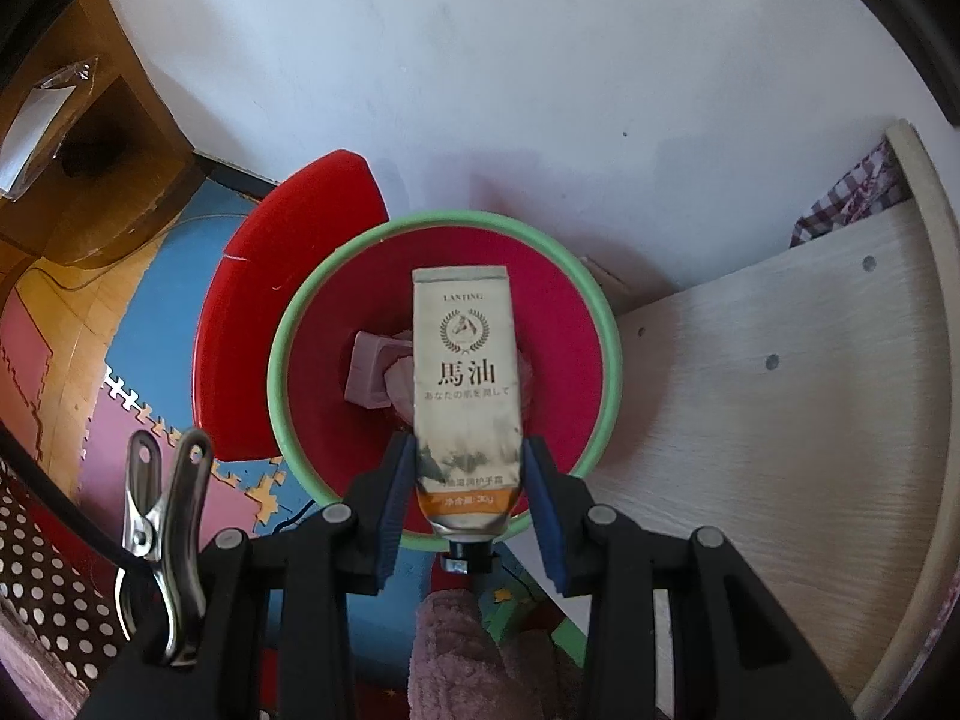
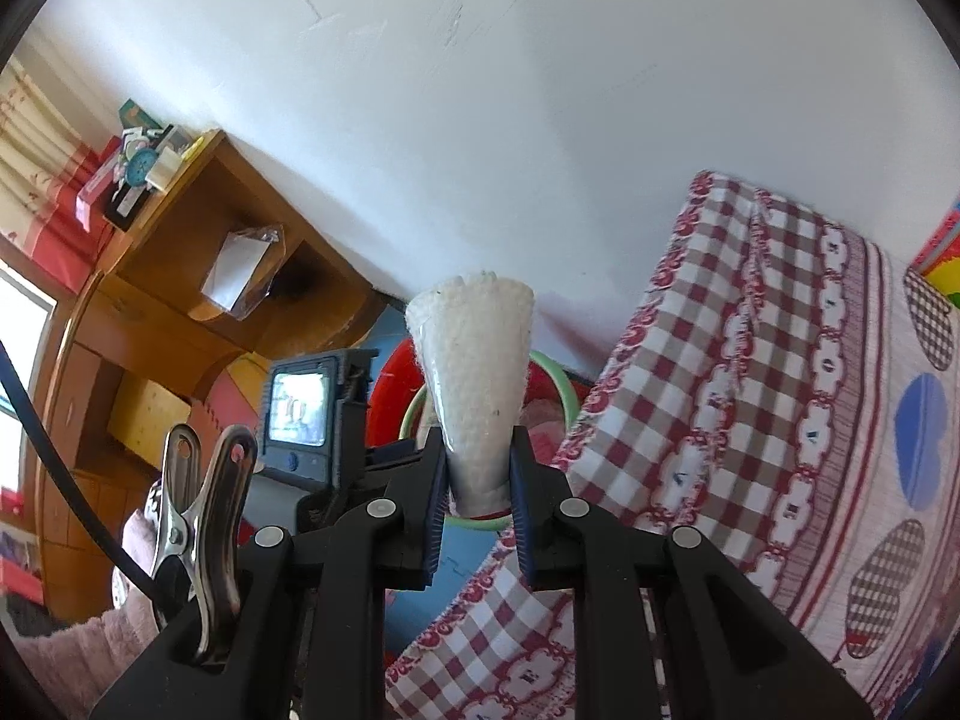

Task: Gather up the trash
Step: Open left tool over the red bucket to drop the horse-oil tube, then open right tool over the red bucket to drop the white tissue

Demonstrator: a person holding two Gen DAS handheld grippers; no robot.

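A cream squeeze tube with dark writing and an orange band (image 1: 465, 390) is gripped near its cap end by the jaws of the left gripper (image 1: 469, 474). The tube is held right over a round bin with a green rim and a red inside (image 1: 288, 324). A pale purple block (image 1: 369, 372) and some soft pink stuff can be seen at the bottom of the bin. A red lid or bowl (image 1: 264, 312) is seen just beside the bin, on the floor mats. A white foam piece shaped like a cone (image 2: 474, 372) is pinched at its thin end by the jaws of the right gripper (image 2: 478, 495). It is held up near a bed with a red and white checked cover (image 2: 750, 390), with the green rim of the bin (image 2: 567, 396) partly hidden behind it. The step in hand looks like dropping trash into the bin. Next, the left jaws likely need to be let go so the tube falls inside. After that, the foam piece probably needs to be carried over the bin and dropped too.
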